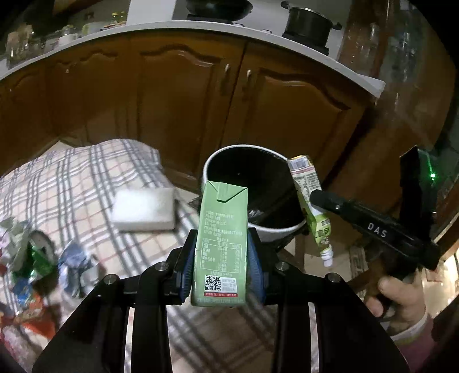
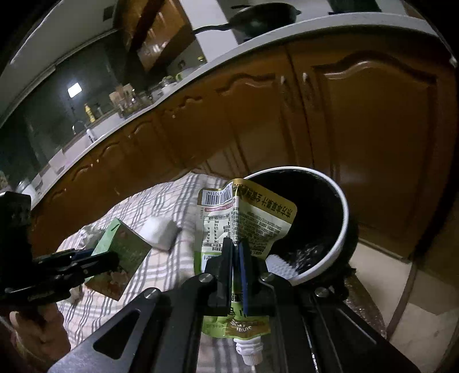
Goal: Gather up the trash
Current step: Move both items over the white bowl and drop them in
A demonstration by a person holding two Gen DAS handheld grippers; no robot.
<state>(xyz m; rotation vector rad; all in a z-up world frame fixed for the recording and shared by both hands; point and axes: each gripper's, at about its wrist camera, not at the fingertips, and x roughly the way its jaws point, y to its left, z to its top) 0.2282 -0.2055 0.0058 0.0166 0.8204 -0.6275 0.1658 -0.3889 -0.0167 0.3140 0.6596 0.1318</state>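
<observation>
Trash bin (image 1: 269, 229) sits just ahead, so left tongs (image 1: 221, 258) squeeze a green carton (image 1: 221, 246) and right tongs (image 2: 236, 252) pinch a pouch (image 2: 246, 218) to drop in.

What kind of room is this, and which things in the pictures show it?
Most likely a home kitchen. A white countertop runs above brown wooden cabinet doors, a dark cooking pot stands on it, and a faucet shows farther along the counter.
</observation>
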